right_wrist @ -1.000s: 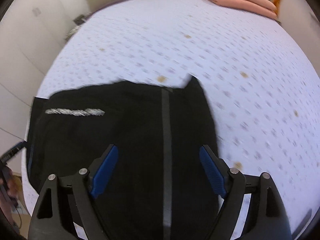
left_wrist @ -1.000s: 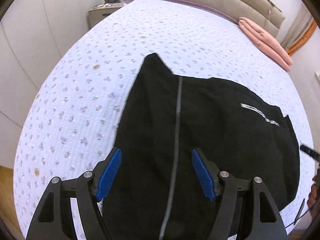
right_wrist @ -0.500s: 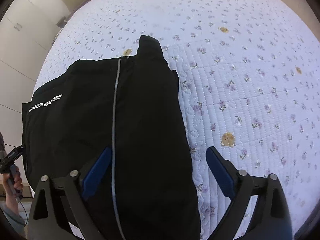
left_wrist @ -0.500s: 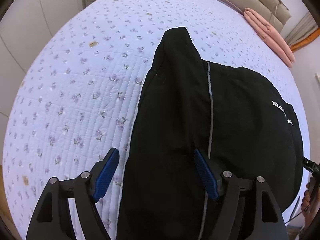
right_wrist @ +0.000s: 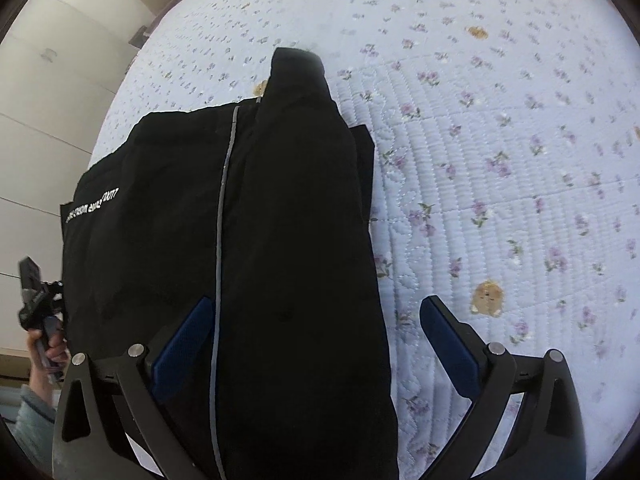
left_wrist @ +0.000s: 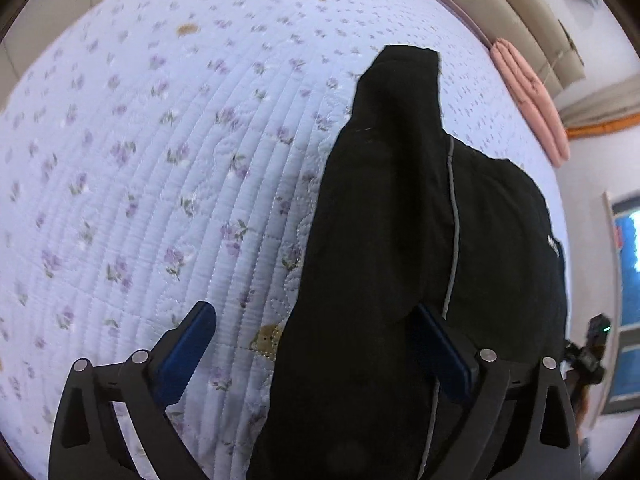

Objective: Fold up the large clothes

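1. Here, we find the left gripper (left_wrist: 312, 336) with its blue-padded fingers (left_wrist: 188, 344) spread wide and gripping nothing; the black garment (left_wrist: 400, 260) passes between them, covering most of the right pad's face.
2. We find the right gripper (right_wrist: 316, 332) likewise spread apart and empty, its left pad (right_wrist: 184, 344) overlapped by the black garment (right_wrist: 260, 240) and its right pad over bare quilt.
3. We cannot tell from either wrist view whether the pads touch the cloth or only hover above it, since the fisheye angle flattens depth.
4. The garment lies flat on the bed, folded lengthwise, with a narrow folded section (right_wrist: 298, 92) extending away from both grippers and ending in a blunt tip.
5. A thin grey stripe (right_wrist: 222, 216) runs along the garment's length; in the right wrist view, white lettering (right_wrist: 92, 206) sits near its left edge.
6. The garment rests on a pale quilted bedspread (left_wrist: 140, 180) printed with small purple flowers and a few tan bear motifs (right_wrist: 488, 298).
7. At the far side of the bed, in the left wrist view, a folded pink blanket (left_wrist: 528, 96) lies beside the beige headboard (left_wrist: 500, 4).
8. In the right wrist view, a hand (right_wrist: 46, 354) holding a dark grip shows at the left margin, just beside the garment's edge.
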